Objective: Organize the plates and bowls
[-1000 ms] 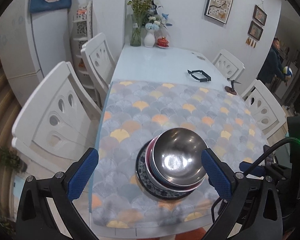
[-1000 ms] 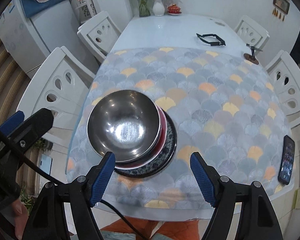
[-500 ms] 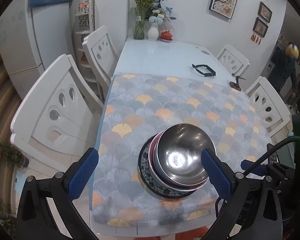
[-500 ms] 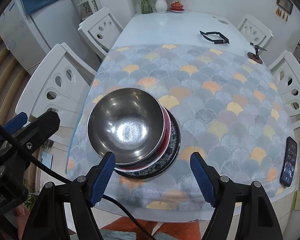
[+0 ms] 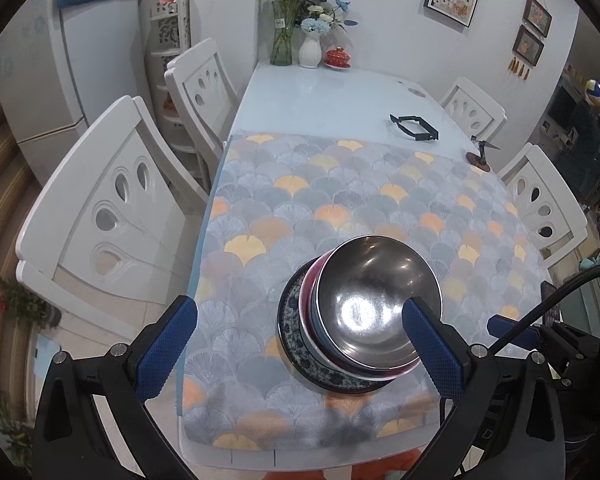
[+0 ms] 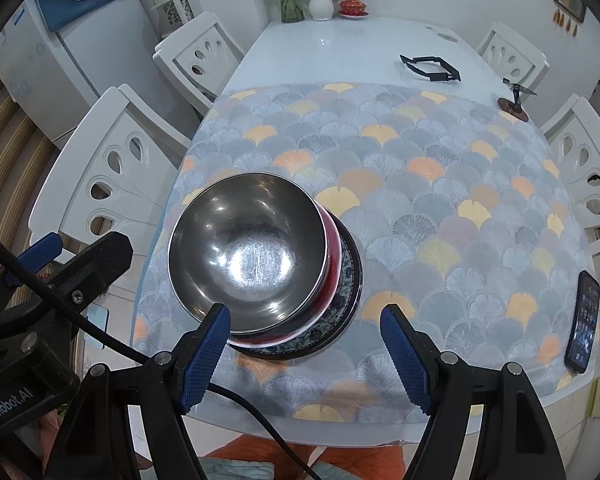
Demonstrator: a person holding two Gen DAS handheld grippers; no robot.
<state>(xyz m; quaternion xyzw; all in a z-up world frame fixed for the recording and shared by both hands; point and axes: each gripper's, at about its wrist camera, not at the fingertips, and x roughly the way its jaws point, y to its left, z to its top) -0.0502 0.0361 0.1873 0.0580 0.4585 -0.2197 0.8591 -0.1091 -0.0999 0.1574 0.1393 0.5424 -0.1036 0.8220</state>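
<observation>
A steel bowl (image 5: 374, 300) (image 6: 248, 252) tops a stack on the patterned tablecloth (image 5: 340, 200) near the table's front edge. Under it sit a red-rimmed dish (image 6: 332, 256) and a dark blue patterned plate (image 5: 292, 340) (image 6: 350, 280). My left gripper (image 5: 298, 350) is open and empty, held above the front of the table, the stack showing by its right finger. My right gripper (image 6: 306, 354) is open and empty, above the front edge, with the stack just ahead of its left finger.
A phone (image 6: 582, 322) lies at the cloth's right edge. A black frame (image 5: 414, 127) and a small stand (image 5: 480, 156) lie further back. Vases (image 5: 310, 46) stand at the far end. White chairs (image 5: 112, 208) line both sides. A person (image 5: 596, 136) stands at far right.
Both grippers have risen and drawn back from the stack, so it looks smaller and more of the table shows. The stack has not moved. The person at far right raised a ball.
</observation>
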